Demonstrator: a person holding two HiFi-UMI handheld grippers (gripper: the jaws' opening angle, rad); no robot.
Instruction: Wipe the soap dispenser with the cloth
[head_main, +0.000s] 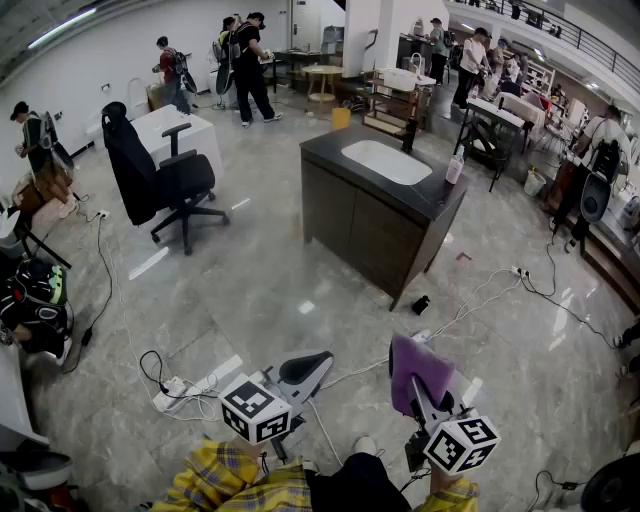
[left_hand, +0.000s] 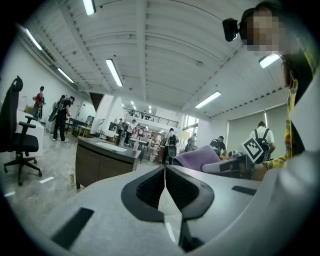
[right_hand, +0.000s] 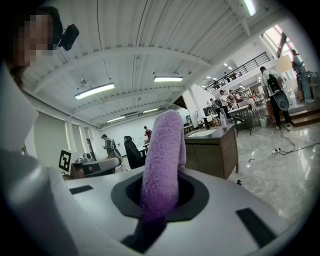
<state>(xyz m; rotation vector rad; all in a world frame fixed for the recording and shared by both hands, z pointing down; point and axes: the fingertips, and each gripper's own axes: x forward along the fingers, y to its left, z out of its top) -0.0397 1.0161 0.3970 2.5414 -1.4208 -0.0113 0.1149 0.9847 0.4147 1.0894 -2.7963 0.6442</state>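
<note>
Cloth (right_hand: 163, 155) clamped in right hand-held gripper (right_hand: 161, 194); left hand-held gripper (left_hand: 165, 173) closed, empty; soap dispenser (head_main: 454, 169) beside sink (head_main: 385, 161)

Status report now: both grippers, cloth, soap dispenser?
Left gripper shut, empty. Right gripper shut on purple cloth. Soap dispenser on counter, far ahead. Cables on floor between.
</note>
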